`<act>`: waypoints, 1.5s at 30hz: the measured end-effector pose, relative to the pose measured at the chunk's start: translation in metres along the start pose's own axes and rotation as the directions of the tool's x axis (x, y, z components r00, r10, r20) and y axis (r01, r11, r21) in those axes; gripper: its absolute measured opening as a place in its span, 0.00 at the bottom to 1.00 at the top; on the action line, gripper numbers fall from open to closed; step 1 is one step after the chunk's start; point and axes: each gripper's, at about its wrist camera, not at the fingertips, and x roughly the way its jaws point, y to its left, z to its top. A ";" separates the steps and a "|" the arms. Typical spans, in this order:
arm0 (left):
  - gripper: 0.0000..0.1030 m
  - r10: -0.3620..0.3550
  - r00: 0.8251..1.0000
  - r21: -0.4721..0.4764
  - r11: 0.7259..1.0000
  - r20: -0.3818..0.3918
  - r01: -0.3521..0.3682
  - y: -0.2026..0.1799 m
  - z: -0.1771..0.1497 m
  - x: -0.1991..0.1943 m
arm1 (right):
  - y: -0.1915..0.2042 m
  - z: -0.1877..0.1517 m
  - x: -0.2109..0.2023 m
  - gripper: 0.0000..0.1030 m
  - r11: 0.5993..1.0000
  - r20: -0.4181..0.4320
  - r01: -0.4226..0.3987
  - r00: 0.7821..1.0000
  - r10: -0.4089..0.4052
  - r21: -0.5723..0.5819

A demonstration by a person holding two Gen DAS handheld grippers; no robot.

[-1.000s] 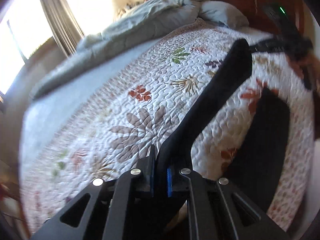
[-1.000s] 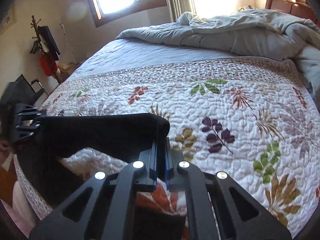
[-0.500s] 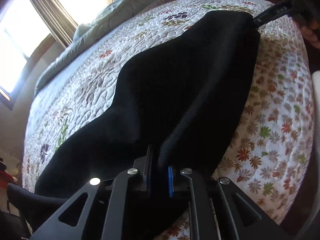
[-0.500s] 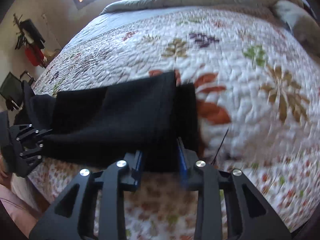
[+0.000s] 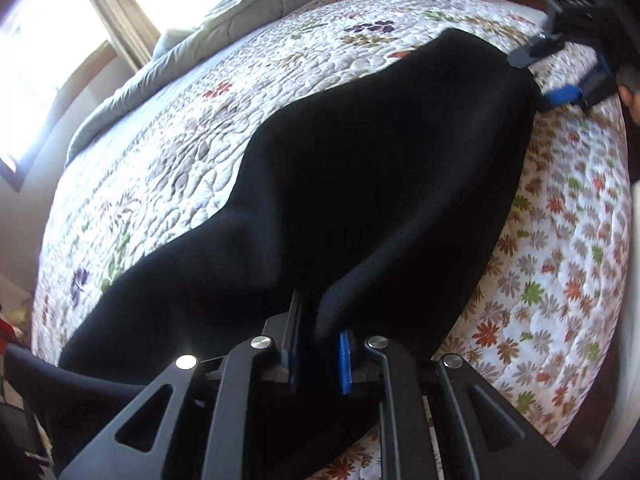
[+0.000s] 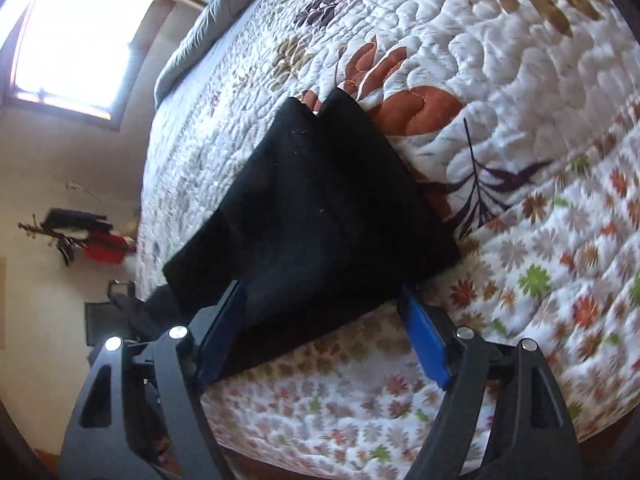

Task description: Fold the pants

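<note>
Left wrist view: left tool [image 5: 320, 344] pinching black pants [image 5: 360, 184] fold, laid on quilted bed [image 5: 180, 152]. Right tool [image 6: 320, 332] jaws just opened wide, pants between, unpressed.

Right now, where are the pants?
The black pants lie spread on the floral quilt near the bed's edge, one end pinched in the left gripper, the other between the right gripper's open jaws.

No readable text or labels, seemingly, anywhere.

Black pants [image 5: 360, 184]; white leaf-patterned quilt [image 5: 192, 152]; grey comforter [image 5: 256, 4]
</note>
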 end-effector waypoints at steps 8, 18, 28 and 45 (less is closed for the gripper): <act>0.17 -0.036 0.999 -0.036 0.999 -0.014 0.036 0.016 0.003 -0.003 | 0.030 0.009 0.010 0.10 0.998 0.031 0.021 0.999 -0.019 -0.062; 0.19 -0.086 0.996 -0.080 0.993 -0.022 0.084 -0.005 0.003 -0.019 | 0.035 -0.009 0.001 0.06 0.967 0.131 0.233 0.967 -0.218 -0.106; 0.23 -0.106 0.994 -0.147 0.984 -0.001 0.105 0.001 -0.004 0.002 | 0.062 -0.041 -0.044 0.43 0.872 0.333 0.463 0.857 -0.394 -0.161; 0.78 -0.132 0.991 -0.542 0.834 -0.014 0.103 0.096 -0.045 -0.063 | 0.119 -0.088 0.101 0.60 0.863 0.032 0.344 0.933 -0.358 -0.371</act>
